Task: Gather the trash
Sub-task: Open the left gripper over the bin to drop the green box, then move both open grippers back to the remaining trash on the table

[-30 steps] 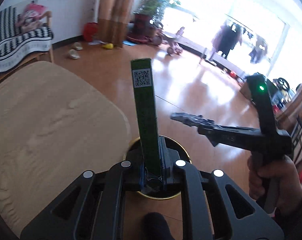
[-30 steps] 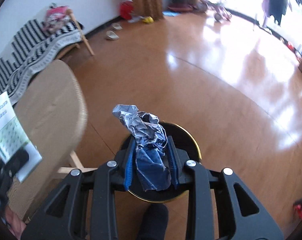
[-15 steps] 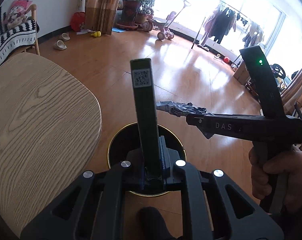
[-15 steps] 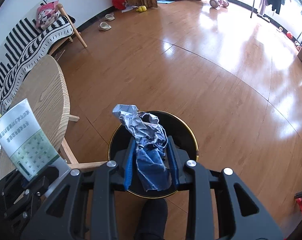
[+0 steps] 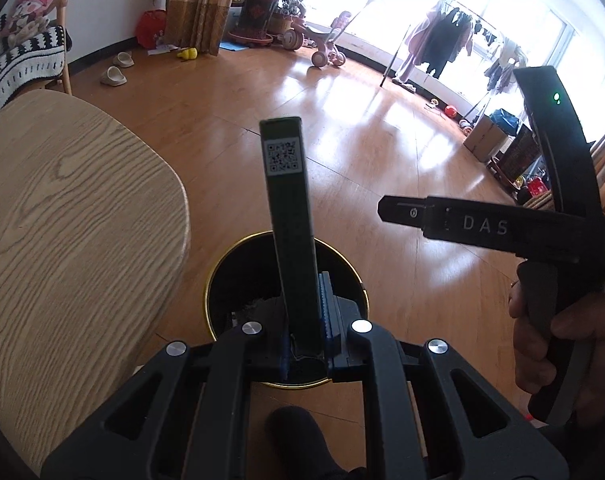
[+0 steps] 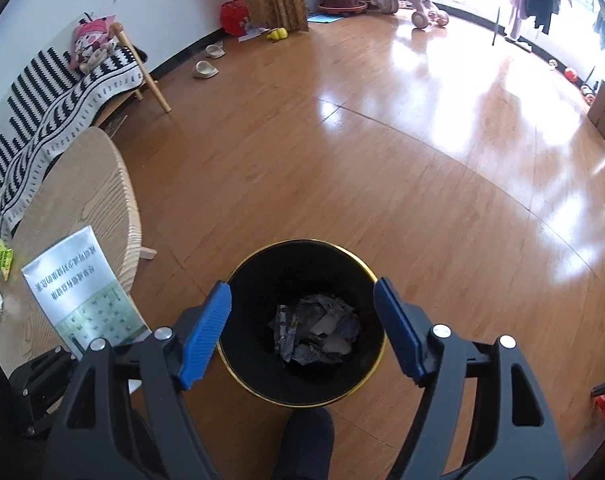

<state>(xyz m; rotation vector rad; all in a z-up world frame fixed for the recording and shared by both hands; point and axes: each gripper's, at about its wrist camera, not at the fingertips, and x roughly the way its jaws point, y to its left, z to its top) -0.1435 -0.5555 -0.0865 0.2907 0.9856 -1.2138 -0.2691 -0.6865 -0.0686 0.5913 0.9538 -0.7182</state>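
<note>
We note free room and obstacles. Bin (image 6: 302,394) mouth: unobstructed between the right hand-held gripper (image 6: 302,328)'s spread blue pads (image 6: 206,332). Crumpled wrappers (image 6: 314,330) lie low inside. Left: tabletop (image 5: 70,220) edge just beside the bin's rim. Floor (image 6: 382,160) beyond: we see it bare nearby. A dark foot (image 6: 306,436) sits beside the bin.

The right gripper (image 6: 302,336) has just opened its blue fingers (image 6: 206,332) wide above the black bin (image 6: 258,380); crumpled wrappers (image 6: 314,332) lie inside. A leaflet (image 6: 82,292) shows left.
</note>
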